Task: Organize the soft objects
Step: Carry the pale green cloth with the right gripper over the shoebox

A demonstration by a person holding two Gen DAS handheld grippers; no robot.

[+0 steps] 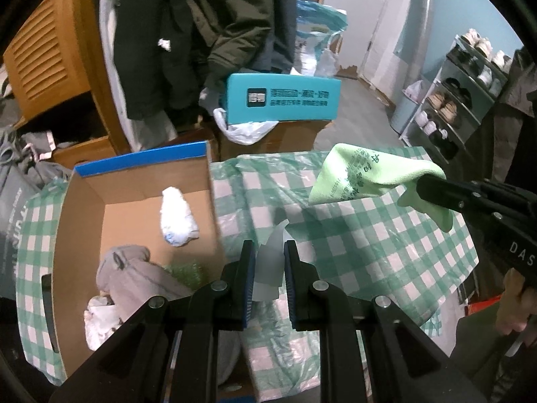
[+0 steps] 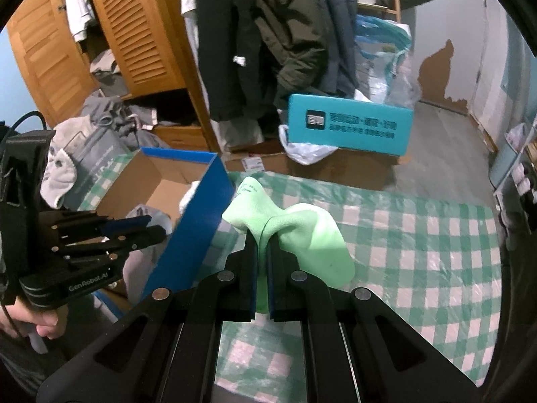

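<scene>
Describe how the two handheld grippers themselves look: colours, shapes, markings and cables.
The left gripper and the right gripper are matte black angular bodies with silver rivets and blue-padded fingers. The left one reads "GenRobot.AI" in white and has a black cable; the right shows white letters "DAS". Bare hands grip both handles.

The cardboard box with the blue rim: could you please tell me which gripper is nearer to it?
Left. The left gripper hovers at the cardboard box's right wall, empty. The right gripper is off to the box's right over the checkered cloth, holding the green cloth.
</scene>
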